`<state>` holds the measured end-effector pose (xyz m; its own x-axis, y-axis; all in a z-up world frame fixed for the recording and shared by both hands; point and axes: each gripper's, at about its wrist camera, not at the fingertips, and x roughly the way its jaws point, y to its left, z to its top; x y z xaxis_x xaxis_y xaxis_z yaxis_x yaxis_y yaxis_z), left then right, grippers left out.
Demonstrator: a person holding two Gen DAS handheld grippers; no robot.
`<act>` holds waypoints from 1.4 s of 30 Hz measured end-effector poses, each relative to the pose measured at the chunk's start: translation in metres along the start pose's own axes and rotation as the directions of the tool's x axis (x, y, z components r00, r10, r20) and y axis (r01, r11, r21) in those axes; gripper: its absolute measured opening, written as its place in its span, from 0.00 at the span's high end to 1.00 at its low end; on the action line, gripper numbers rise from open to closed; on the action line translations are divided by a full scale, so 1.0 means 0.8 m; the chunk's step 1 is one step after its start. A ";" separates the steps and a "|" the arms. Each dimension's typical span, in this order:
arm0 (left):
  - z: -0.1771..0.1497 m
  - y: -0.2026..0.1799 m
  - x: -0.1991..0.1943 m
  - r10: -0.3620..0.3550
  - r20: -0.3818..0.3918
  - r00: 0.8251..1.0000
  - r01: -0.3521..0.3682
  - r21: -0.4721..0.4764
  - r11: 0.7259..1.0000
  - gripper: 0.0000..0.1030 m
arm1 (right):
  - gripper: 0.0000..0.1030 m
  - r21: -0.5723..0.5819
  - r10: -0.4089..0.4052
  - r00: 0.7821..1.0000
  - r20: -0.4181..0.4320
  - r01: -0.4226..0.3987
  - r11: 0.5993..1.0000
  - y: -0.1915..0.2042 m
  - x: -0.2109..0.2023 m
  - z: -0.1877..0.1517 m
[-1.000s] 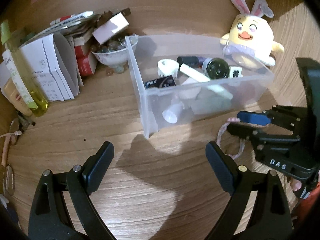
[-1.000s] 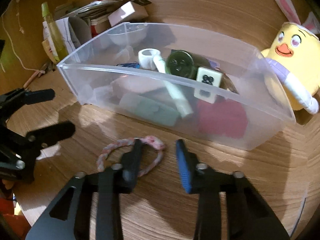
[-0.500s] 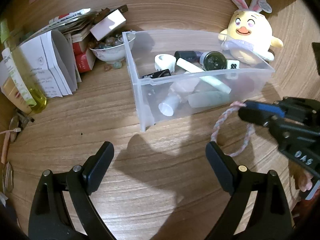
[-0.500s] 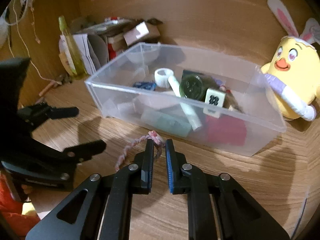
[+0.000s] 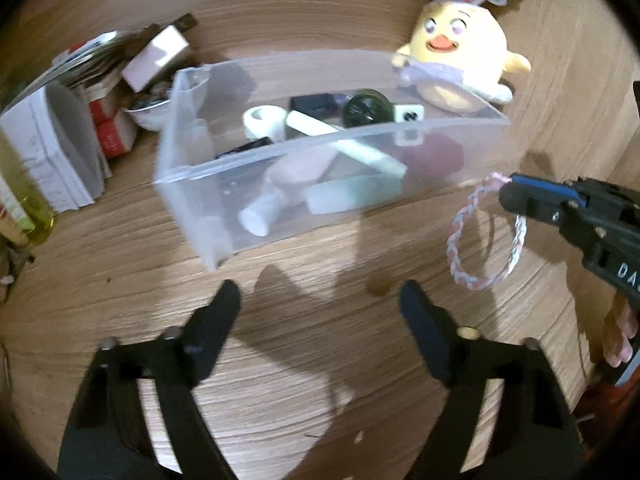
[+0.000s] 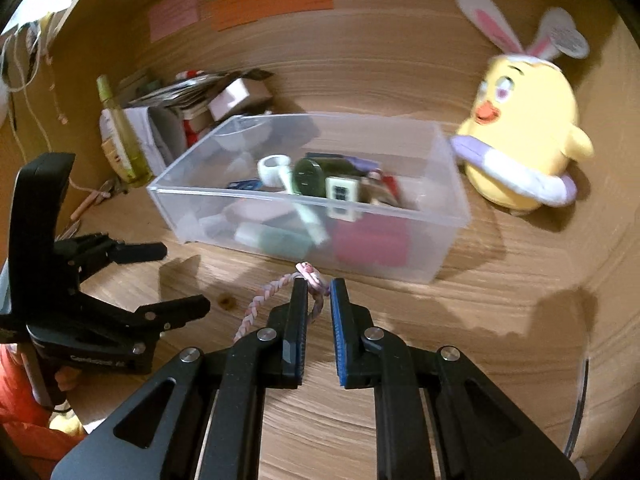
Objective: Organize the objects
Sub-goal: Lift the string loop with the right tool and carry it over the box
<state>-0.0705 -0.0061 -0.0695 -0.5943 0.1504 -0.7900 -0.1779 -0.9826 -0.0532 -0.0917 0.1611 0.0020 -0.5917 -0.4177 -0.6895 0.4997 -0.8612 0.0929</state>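
My right gripper [image 6: 319,292] clamped the pink-and-white braided cord loop [image 5: 486,236] at the clear plastic bin's [image 5: 280,200] four o'clock; left gripper [image 5: 320,300] jaws stood apart.

Wood, clear plastic, plush and braid.
The desk [image 5: 320,360] is matt grained wood; the bin [image 6: 400,240] smooth translucent plastic; the chick toy [image 6: 524,120] soft plush; the bracelet [image 5: 460,240] braided cord.

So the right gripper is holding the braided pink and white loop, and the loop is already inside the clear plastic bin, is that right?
Not quite. The right gripper does hold the braided loop, but the loop is not inside the clear plastic bin. It hangs from the fingertips outside the bin's front wall, above the wooden table. The left wrist view shows this clearly.
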 end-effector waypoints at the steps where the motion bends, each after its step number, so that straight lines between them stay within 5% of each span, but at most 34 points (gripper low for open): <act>1: 0.000 -0.003 0.003 -0.005 -0.006 1.000 0.005 0.004 1.000 0.32 | 0.90 0.008 -0.002 1.000 0.002 0.002 1.000 -0.004 -0.003 -0.002; 4: 0.001 -0.014 0.009 -0.016 -0.024 1.000 0.016 0.025 1.000 0.46 | 0.90 0.035 -0.001 1.000 0.006 0.001 0.999 -0.016 -0.006 -0.005; 12: 0.005 -0.031 0.016 -0.018 -0.030 0.999 0.020 0.063 0.998 0.64 | 0.90 0.047 0.006 1.000 0.011 -0.007 0.999 -0.023 -0.007 -0.009; 17: 0.007 -0.037 0.016 -0.020 -0.024 1.000 0.022 0.080 0.997 0.88 | 0.90 0.043 0.017 1.000 0.013 -0.017 0.999 -0.020 -0.007 -0.008; 31: 0.022 -0.027 -0.022 0.009 0.081 0.997 -0.012 0.042 0.999 0.88 | 0.90 0.032 0.029 0.995 0.090 -0.032 0.999 -0.008 -0.027 0.020; 42: 0.050 -0.009 -0.071 0.043 0.215 0.976 -0.043 -0.006 0.999 0.88 | 0.90 0.038 0.022 0.987 0.159 -0.028 0.999 -0.003 -0.043 0.042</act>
<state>-0.0667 -0.0033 0.0004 -0.7562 0.1277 -0.6417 -0.1478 -0.9888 -0.0226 -0.0938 0.1675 0.0499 -0.6739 -0.4772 -0.5640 0.4920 -0.8594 0.1393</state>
